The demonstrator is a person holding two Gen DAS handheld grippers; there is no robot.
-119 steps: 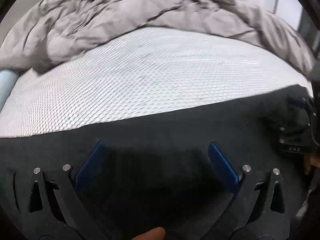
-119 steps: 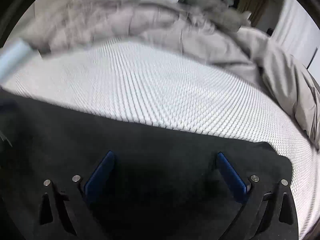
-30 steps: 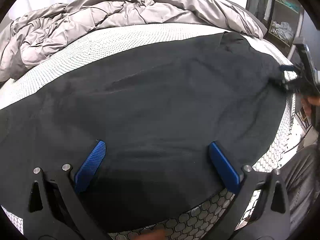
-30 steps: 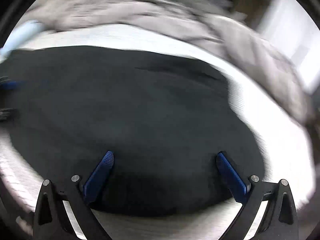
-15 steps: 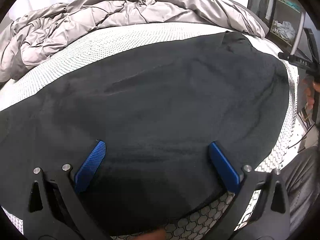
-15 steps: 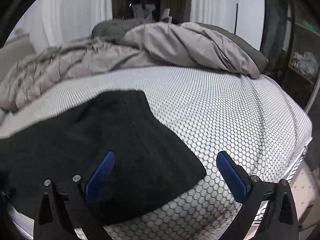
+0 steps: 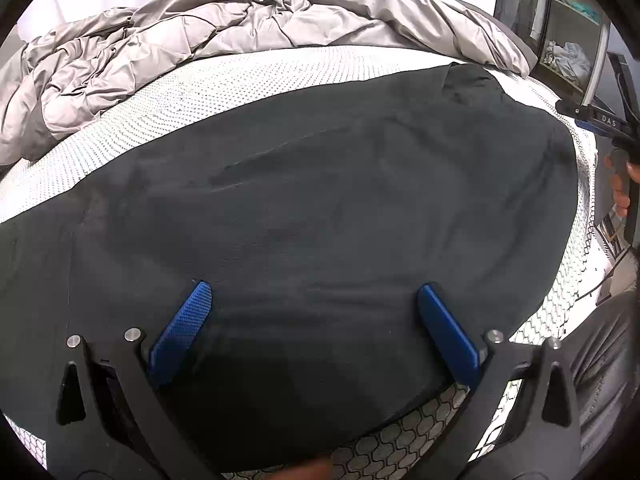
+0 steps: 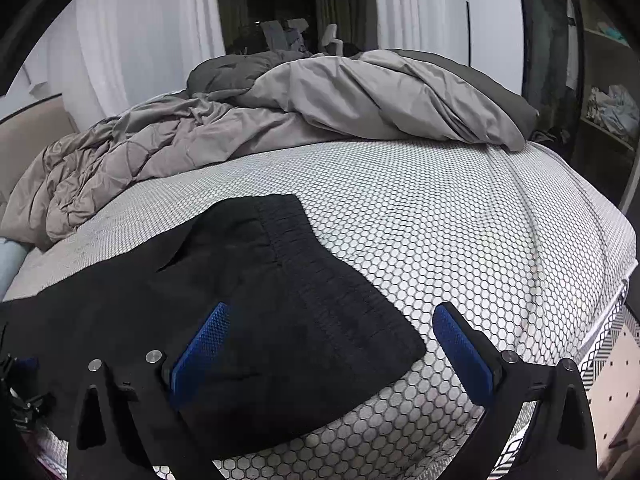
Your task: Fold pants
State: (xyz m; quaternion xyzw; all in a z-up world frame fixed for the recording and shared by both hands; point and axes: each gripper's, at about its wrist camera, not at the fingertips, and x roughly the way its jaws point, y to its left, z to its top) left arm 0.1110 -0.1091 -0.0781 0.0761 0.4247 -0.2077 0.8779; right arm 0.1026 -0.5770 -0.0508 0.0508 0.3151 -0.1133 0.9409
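Note:
Black pants (image 7: 320, 208) lie spread flat on the white honeycomb-patterned mattress (image 7: 248, 92). My left gripper (image 7: 312, 292) is open and empty, hovering over the pants near the mattress's front edge. In the right wrist view the pants' elastic waistband end (image 8: 320, 280) lies in front of my right gripper (image 8: 332, 316), which is open and empty above the waistband corner. The right gripper also shows at the far right of the left wrist view (image 7: 592, 118), held off the mattress edge.
A crumpled grey duvet (image 8: 320, 112) is heaped along the far side of the bed. Bare mattress (image 8: 460, 232) lies right of the pants. Shelves with cloth (image 7: 568, 56) stand beyond the bed's right side. White curtains (image 8: 132, 48) hang behind.
The right gripper has let go of the waistband and drawn back off the mattress edge; its view swung toward the waistband end. The pants lie still. The left gripper has barely moved.

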